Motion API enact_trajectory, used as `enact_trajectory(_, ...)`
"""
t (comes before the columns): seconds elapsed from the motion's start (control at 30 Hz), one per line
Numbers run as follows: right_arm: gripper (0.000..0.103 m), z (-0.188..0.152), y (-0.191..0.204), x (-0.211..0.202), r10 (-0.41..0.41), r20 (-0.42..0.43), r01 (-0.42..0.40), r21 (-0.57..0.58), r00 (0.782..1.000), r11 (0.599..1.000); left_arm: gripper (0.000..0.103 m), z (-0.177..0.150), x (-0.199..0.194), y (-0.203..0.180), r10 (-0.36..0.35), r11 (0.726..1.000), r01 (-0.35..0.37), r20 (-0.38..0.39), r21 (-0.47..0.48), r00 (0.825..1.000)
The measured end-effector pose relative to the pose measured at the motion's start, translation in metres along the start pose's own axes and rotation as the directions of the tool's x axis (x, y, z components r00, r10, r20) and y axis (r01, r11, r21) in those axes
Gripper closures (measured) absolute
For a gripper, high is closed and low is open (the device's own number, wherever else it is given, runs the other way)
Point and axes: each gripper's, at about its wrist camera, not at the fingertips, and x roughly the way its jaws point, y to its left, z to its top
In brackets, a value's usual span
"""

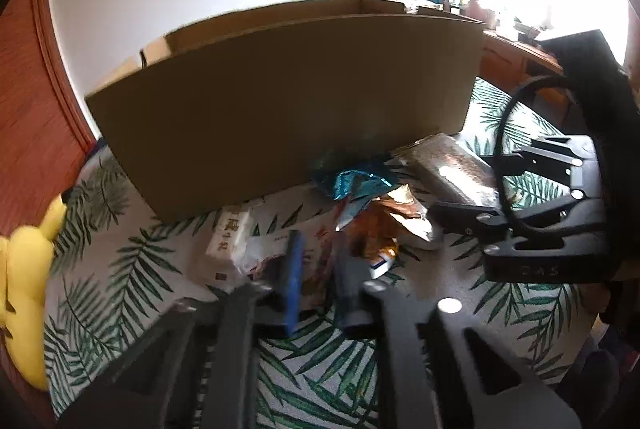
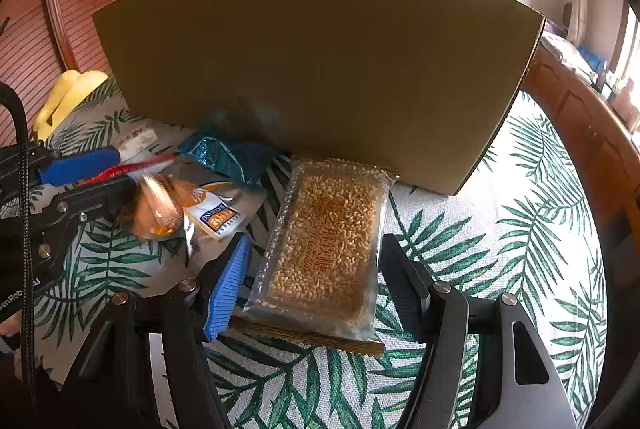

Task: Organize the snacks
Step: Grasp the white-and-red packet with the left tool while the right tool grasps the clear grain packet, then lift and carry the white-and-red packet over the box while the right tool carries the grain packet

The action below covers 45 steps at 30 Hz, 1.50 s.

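Observation:
A large cardboard box [image 1: 288, 101] [image 2: 320, 69] stands on the leaf-print cloth. Snack packs lie in front of it: a clear pack of puffed-grain bar [image 2: 324, 249] [image 1: 448, 165], a blue foil pack [image 2: 232, 157] [image 1: 352, 181], an orange and silver pack [image 2: 208, 213] [image 1: 384, 229] and a white and red pack [image 1: 240, 241]. My right gripper [image 2: 316, 277] is open with its fingers on either side of the grain bar pack. My left gripper [image 1: 320, 269] is nearly closed around the edge of the white and red pack, next to the orange one; its grip is blurred.
A yellow plush toy [image 1: 24, 269] [image 2: 68, 97] lies at the left edge of the cloth. A wooden bed frame [image 2: 580, 117] runs along the right. A red-brown wooden cabinet [image 1: 28, 109] stands on the left. A cluttered windowsill [image 1: 500, 13] is behind the box.

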Motion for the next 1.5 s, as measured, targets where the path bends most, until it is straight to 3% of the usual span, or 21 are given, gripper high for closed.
enact_trajectory(0.17,0.036,0.0,0.001,0.001,0.001,0.0,-0.001,0.001,1.0,1.0,0.102,-0.002,-0.008,-0.007,0.017,1.0,-0.017,0.009,0.021,1.0)
enact_trajectory(0.67,0.036,0.0,0.002,0.0,-0.003,0.001,0.003,0.001,1.0,1.0,0.103,0.012,-0.059,-0.002,-0.024,0.999,0.028,0.121,-0.028,0.992)
enact_trajectory(1.2,0.053,-0.001,-0.001,-0.005,0.008,0.01,-0.008,0.014,1.0,1.0,0.103,0.032,-0.097,-0.005,-0.067,0.995,0.08,0.214,-0.052,0.975)
enact_trajectory(1.5,0.056,-0.01,-0.014,-0.022,0.017,0.022,-0.018,0.035,1.0,0.999,0.103,0.039,-0.101,-0.004,-0.062,0.996,0.076,0.228,-0.049,0.972)
